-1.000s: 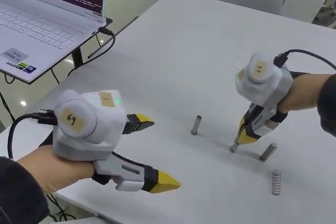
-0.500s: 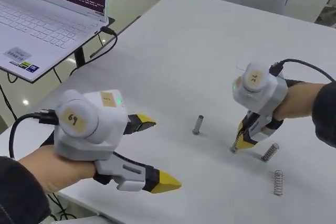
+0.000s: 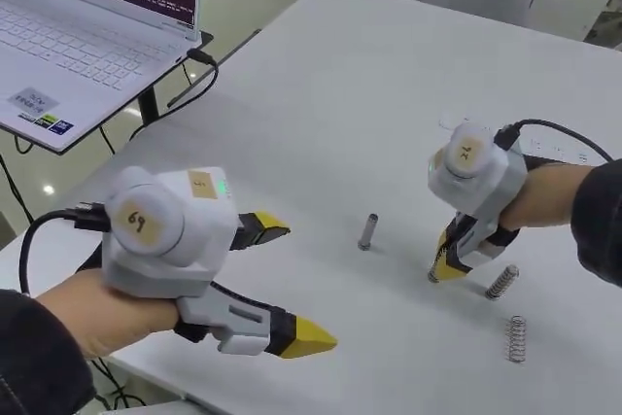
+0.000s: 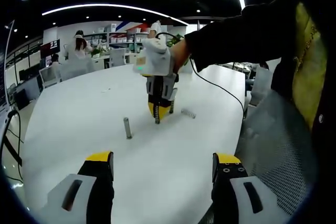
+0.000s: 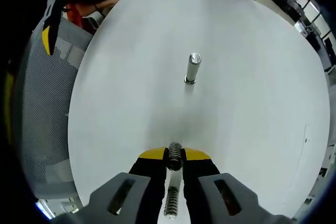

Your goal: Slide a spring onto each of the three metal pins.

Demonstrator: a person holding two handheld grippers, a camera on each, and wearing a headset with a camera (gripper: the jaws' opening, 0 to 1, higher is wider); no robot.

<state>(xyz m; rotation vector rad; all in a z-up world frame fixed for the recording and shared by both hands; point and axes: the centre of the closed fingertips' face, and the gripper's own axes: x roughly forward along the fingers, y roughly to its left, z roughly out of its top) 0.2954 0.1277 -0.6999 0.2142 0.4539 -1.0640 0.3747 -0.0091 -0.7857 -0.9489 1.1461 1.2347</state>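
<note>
White worktop (image 3: 321,94), bare apart from our parts; laptop (image 3: 78,36) sits beside its left edge. Left tool (image 3: 292,282) hovers at the near-left with its jaws wide and nothing in them. Right tool (image 3: 445,267) points down at the worktop, clamped on a spring (image 5: 174,157). One pin (image 3: 366,230) stands upright between the tools. A loose spring (image 3: 501,281) and a second loose spring (image 3: 516,337) lie just beside the right tool. There's a mesh chair (image 5: 42,103) at the worktop edge and an open office behind.
</note>
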